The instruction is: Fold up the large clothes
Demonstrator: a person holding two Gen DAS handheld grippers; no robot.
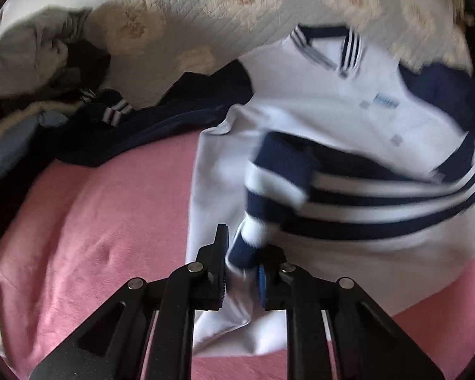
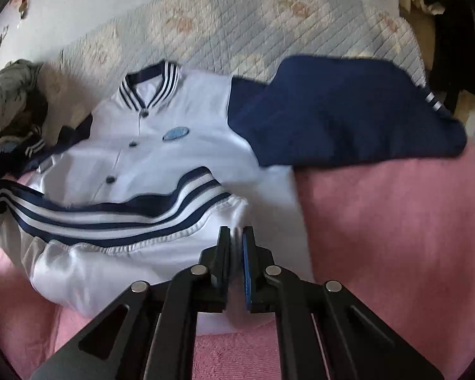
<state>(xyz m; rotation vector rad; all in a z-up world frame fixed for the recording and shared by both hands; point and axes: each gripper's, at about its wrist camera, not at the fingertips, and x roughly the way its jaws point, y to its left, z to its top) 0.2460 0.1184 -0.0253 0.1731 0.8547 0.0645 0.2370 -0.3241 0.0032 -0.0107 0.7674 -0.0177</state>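
A white jacket (image 2: pixel 174 126) with navy sleeves and a navy-and-white striped hem lies front up on a pink blanket (image 2: pixel 395 237); it also shows in the left wrist view (image 1: pixel 316 104). Its striped hem (image 2: pixel 126 215) is folded up over the body. My left gripper (image 1: pixel 242 262) is shut on the striped hem corner (image 1: pixel 269 186). My right gripper (image 2: pixel 236 247) is shut on the white fabric at the hem's other end. The right navy sleeve (image 2: pixel 348 117) lies spread out to the side.
A quilted floral bedspread (image 2: pixel 253 31) lies behind the jacket. A pile of other clothes (image 1: pixel 41 72) sits at the far left, with dark navy clothing (image 1: pixel 136 139) beside it. The pink blanket (image 1: pixel 95 221) extends left of the jacket.
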